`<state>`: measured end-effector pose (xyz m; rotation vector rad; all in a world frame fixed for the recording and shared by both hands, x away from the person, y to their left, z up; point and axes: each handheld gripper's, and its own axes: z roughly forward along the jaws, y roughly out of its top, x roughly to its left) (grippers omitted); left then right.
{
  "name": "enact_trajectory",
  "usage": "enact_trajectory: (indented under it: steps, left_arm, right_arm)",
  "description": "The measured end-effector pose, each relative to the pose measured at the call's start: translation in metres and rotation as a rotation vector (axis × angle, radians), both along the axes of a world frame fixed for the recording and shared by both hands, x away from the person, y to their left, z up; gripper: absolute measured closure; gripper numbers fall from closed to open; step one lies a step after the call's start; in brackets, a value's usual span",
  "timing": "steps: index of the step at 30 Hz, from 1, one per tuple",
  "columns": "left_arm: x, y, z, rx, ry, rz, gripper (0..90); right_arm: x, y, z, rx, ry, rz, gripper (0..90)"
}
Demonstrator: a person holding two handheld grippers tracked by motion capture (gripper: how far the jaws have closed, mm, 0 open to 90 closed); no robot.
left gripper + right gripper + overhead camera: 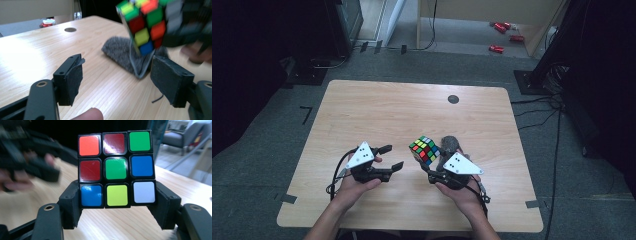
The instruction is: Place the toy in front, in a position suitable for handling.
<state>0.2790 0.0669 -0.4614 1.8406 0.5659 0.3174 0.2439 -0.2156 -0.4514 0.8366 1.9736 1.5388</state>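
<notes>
From above, we see our right tongs (435,162) grasping the puzzle cube (424,149) over the surface (377,107) near its front edge, left tongs (392,157) released just beside it. Along the left tongs, the cube (145,22) hangs ahead, rightward, above a grey cloth (120,50). Along the right tongs, pads clench its bottom row (115,170).
</notes>
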Motion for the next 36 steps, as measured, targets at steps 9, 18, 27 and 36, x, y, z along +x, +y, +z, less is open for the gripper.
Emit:
enact_trajectory:
  steps: [9,18,27,36]
  left_arm:
    - [-0.015,-0.014,-0.003,0.077,-0.152,-0.037,19.6]
    - [-0.02,-0.021,-0.011,0.123,-0.299,-0.042,16.4]
    - [-0.028,-0.027,-0.015,0.177,-0.415,-0.05,16.8]
    - [-0.032,-0.027,-0.015,0.179,-0.447,-0.059,31.5]
  right_arm:
    - [-0.004,0.009,0.01,0.076,0.147,0.071,34.8]
    - [-0.004,0.019,0.009,0.087,0.262,0.104,34.7]
    - [0.002,0.023,0.004,0.119,0.426,0.12,34.6]
    - [0.005,0.02,0.002,0.186,0.488,0.133,34.2]
